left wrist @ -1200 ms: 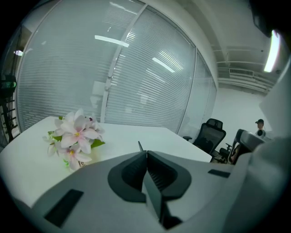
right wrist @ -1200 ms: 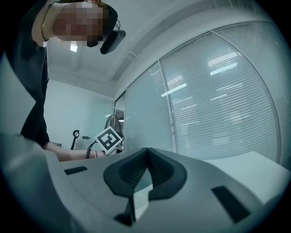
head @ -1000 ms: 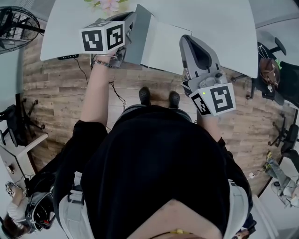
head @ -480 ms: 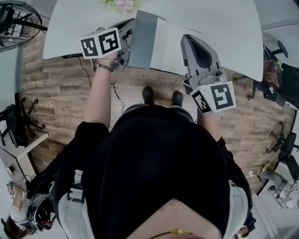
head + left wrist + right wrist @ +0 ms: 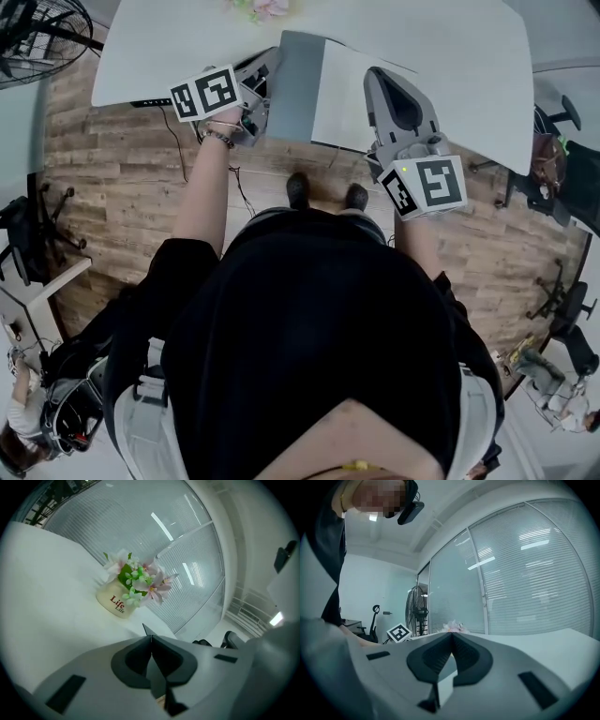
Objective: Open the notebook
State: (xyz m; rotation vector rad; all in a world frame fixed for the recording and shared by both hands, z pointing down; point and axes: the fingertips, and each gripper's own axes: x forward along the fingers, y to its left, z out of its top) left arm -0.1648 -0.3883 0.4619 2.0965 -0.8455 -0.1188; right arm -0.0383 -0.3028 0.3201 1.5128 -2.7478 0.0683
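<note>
Both pairs of jaws were together: the left gripper [image 5: 270, 69] pinched the grey cover [image 5: 295, 89] of the open notebook [image 5: 323, 94] at the table's [image 5: 459, 66] near edge, and the right gripper [image 5: 373, 77] hung over its white page [image 5: 339, 98].

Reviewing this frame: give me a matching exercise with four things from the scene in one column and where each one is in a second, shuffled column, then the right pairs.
Things:
1. grey notebook cover
2. flower pot
3. fan
4. right gripper

Places:
A. off the white table, beyond its left end
B. over the open white page
C. between the shut jaws of the left gripper
D. on the table, at its far edge

Pairs: 1-C, 2-D, 3-A, 4-B.
</note>
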